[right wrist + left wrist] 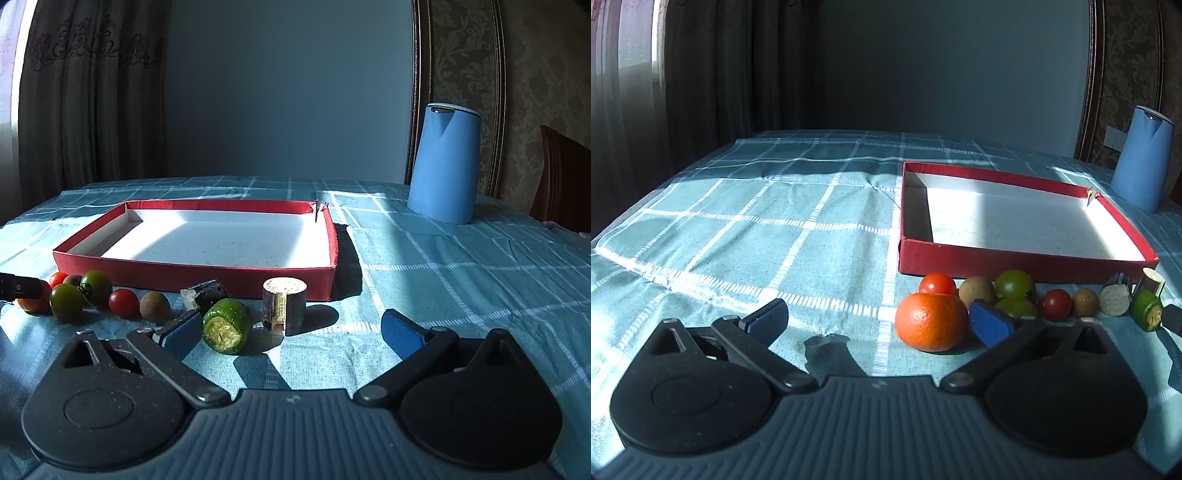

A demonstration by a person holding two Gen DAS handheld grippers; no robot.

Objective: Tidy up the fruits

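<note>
Both tools, left tool (879,326) and right tool (291,334), are hovering wide open and empty, while the fruits (1014,284) are lying on the bench before the red box (1027,264) (presumably their destination).

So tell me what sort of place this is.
Probably a room in a home, set up at a table: a checked teal tablecloth, heavy curtains by a sunlit window, patterned wallpaper and a blue kettle.
</note>
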